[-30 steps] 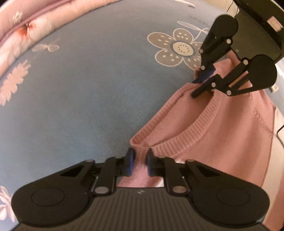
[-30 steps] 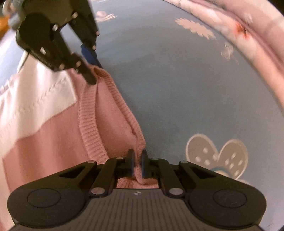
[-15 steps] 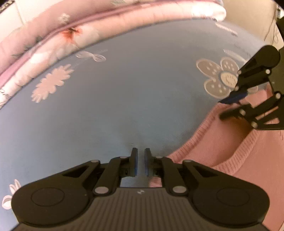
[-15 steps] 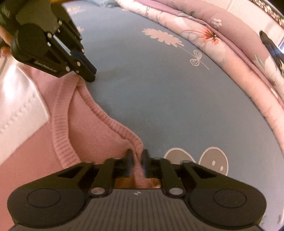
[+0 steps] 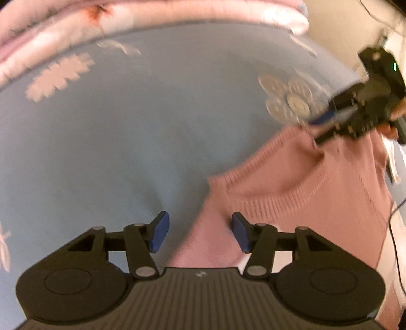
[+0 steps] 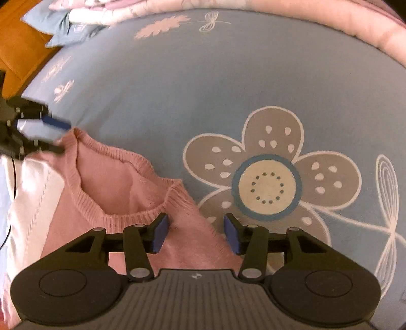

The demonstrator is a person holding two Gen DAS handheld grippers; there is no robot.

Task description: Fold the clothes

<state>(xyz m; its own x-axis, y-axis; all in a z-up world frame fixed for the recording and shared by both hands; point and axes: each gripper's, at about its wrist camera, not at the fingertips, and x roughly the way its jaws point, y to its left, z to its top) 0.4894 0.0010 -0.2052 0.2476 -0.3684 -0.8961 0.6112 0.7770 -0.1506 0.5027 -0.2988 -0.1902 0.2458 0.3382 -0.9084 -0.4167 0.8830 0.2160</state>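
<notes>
A pink knit sweater [image 5: 299, 187] with a ribbed neckline and a white panel lies flat on the blue bedspread [image 5: 127, 142]; it also shows in the right wrist view [image 6: 119, 182]. My left gripper [image 5: 198, 232] is open, its blue pads spread over the sweater's left shoulder edge, holding nothing. My right gripper [image 6: 194, 232] is open over the right shoulder edge, holding nothing. Each gripper shows in the other's view, the right one [image 5: 327, 124] blurred and the left one [image 6: 50, 134] at the far shoulder.
The bedspread has a large grey flower print [image 6: 269, 187] right of the sweater. A rolled pink floral quilt [image 5: 127, 22] runs along the far side. A wooden headboard or floor [image 6: 22, 43] and blue pillows [image 6: 68, 28] lie at the far left.
Both grippers have opened and let go of the sweater's shoulders. The sweater now lies on the bedspread, and both grippers have drawn back a little.
</notes>
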